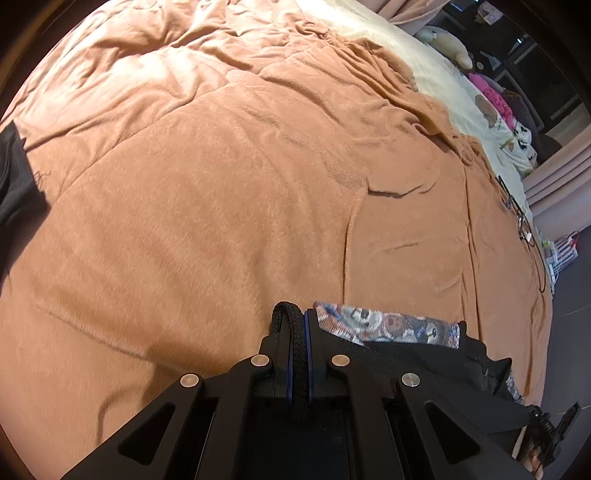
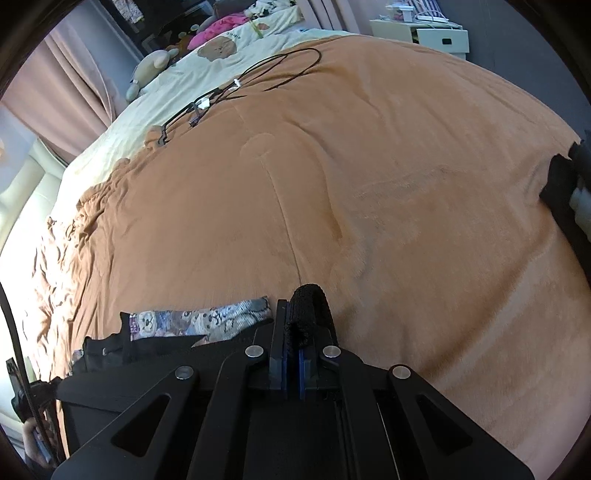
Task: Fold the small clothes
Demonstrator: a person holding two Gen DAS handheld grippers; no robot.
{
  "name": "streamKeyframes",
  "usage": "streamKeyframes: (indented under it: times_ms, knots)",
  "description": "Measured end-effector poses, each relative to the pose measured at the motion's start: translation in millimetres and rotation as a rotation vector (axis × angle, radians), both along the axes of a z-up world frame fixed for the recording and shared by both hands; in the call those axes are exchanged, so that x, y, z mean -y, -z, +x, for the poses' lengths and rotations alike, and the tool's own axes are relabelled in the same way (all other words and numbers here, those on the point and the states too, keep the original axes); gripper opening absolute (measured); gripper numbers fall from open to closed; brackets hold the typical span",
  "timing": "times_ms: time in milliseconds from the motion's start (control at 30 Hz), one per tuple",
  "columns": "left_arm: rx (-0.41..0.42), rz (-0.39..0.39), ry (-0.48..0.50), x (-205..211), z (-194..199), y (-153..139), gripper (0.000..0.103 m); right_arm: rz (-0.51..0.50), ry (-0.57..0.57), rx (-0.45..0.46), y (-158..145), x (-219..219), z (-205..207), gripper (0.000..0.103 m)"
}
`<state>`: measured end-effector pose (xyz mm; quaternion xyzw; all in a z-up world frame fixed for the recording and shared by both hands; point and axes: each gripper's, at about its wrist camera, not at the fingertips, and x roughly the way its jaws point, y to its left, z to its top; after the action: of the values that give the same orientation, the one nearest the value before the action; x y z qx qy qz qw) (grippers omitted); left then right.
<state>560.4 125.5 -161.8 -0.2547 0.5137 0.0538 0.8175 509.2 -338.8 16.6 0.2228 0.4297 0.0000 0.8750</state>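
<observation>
A small garment with a cartoon bear print and black edging hangs stretched between my two grippers above an orange-brown blanket. My left gripper is shut on a black strap at one end of the garment. My right gripper is shut on the black strap at the other end. The printed cloth runs off to the left of the right gripper, with black fabric drooping below it. The garment's lower part is hidden behind the gripper bodies.
The blanket covers a bed. A black cable with glasses lies at its far edge by a cream bear-print sheet. Dark clothing sits at the left rim. Plush toys, curtains and a white cabinet stand beyond.
</observation>
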Motion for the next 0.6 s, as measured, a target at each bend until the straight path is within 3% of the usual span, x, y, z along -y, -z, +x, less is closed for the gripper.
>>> streamKeyframes:
  times_ms: [133,167,200,233,267,300,333,433,600]
  knots:
    - [-0.005,-0.021,0.052,3,6,-5,0.008,0.030,-0.023,-0.011,1,1,0,0.004]
    - [-0.001,-0.023,0.062,3,5,-8,0.011,0.045,-0.032,-0.009,1,2,-2,0.008]
    - [0.005,-0.025,0.077,3,3,-11,0.015,0.048,-0.037,-0.007,-2,5,-3,0.025]
    - [0.009,-0.013,0.092,2,1,-16,0.031,0.043,-0.039,0.002,-3,6,-6,0.054]
    - [0.013,0.014,0.096,2,-1,-19,0.060,0.033,-0.038,0.014,-6,10,-10,0.068]
    - [0.025,0.052,0.098,1,-5,-24,0.072,0.023,-0.042,0.028,-8,11,-13,0.078]
    - [0.041,0.071,0.105,0,-9,-28,0.082,0.016,-0.055,0.037,-10,11,-17,0.078]
    - [0.052,0.106,0.158,-4,-18,-35,0.083,-0.003,-0.130,0.032,-12,8,-25,0.078]
    - [0.028,0.211,0.294,9,-30,-34,0.083,-0.141,-0.251,-0.011,-9,-8,-35,0.078]
